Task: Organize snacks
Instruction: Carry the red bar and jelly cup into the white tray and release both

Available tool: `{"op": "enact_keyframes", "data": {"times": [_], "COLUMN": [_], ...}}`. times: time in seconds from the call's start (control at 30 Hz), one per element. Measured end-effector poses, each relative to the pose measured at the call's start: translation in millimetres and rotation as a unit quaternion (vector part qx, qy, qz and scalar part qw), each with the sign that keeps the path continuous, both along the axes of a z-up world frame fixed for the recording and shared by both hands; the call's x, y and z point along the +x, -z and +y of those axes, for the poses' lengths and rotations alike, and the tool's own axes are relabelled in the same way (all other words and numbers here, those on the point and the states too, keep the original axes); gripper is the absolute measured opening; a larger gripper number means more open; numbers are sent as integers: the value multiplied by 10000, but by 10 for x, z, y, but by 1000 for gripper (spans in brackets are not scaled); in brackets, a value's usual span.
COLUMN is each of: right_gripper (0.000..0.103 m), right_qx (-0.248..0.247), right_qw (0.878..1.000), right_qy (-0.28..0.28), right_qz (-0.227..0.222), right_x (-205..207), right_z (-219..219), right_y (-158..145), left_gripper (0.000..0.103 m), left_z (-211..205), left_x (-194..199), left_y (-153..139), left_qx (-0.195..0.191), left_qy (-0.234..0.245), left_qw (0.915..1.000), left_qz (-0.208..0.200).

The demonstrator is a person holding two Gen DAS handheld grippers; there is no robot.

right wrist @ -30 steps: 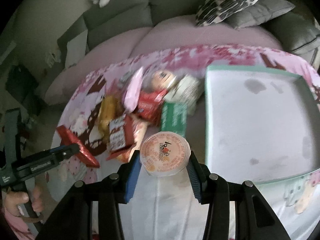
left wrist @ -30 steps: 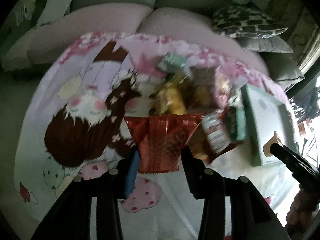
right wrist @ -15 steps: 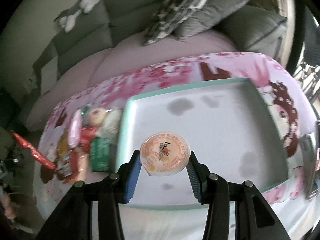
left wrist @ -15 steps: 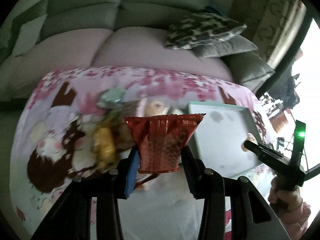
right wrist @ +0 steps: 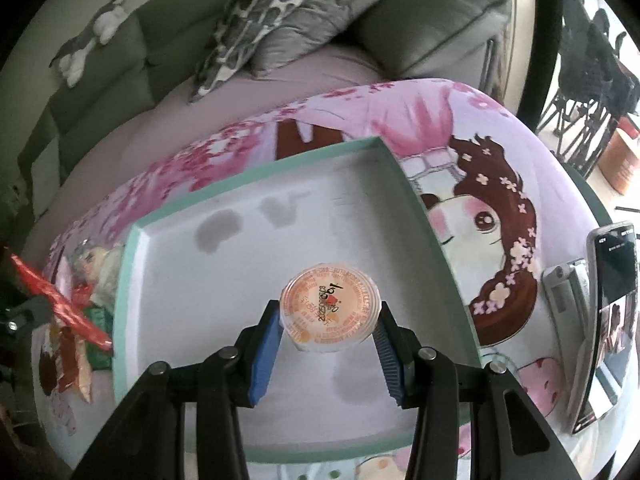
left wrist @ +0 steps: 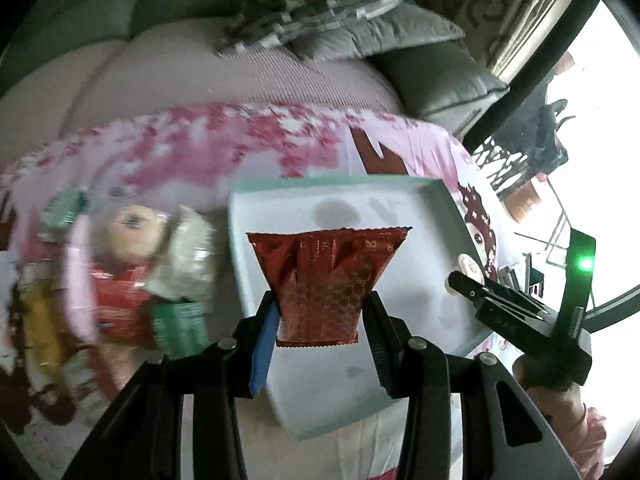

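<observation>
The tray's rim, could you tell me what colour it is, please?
Mint green rim around a white inside; the right wrist view shows it best.

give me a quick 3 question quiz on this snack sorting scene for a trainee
1. True or false: the mint-rimmed tray already holds several snacks lying on its floor.
2. Multiple choice: what does the right hand-held gripper hold? A) a green packet B) a round jelly cup with an orange printed lid C) a phone
3. Fill in: the left hand-held gripper is clamped on a ___ wrapper, held above the tray.

Key:
1. False. The tray floor shows only stains; the remaining snacks sit in a pile beside it on the cloth.
2. B, the jelly cup.
3. Red, the red snack packet.
</observation>
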State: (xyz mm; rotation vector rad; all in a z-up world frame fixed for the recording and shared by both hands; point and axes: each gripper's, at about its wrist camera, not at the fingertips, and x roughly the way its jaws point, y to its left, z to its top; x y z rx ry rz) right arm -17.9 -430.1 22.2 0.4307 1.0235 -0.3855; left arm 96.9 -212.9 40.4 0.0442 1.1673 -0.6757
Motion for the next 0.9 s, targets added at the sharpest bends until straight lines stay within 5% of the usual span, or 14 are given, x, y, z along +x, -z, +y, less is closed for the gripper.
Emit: {"op": "enact_keyframes", "data": {"times": [0.43, 0.6, 0.73, 0.9], "right_gripper": [52, 77, 103, 103], "right_qx": [3, -163, -245, -267], "right_qw": [9998, 9997, 9996, 9996], "right_qy": [153, 157, 137, -18], "right_qz": [114, 67, 19, -16], "right_x": [91, 87, 76, 92], "right_z": [-173, -146, -89, 70], "right_y": [139, 77, 46, 24], "left_gripper": [45, 77, 90, 103], "left_z": [-503, -399, -201, 116], "left_x": [143, 126, 133, 117], "left_y": [353, 294, 219, 123], "left_qx": [319, 498, 595, 654], "left_qy": [36, -155, -438, -674], "left_qw": [9994, 9983, 9960, 9919], "left_qz": [87, -252, -509, -856]}}
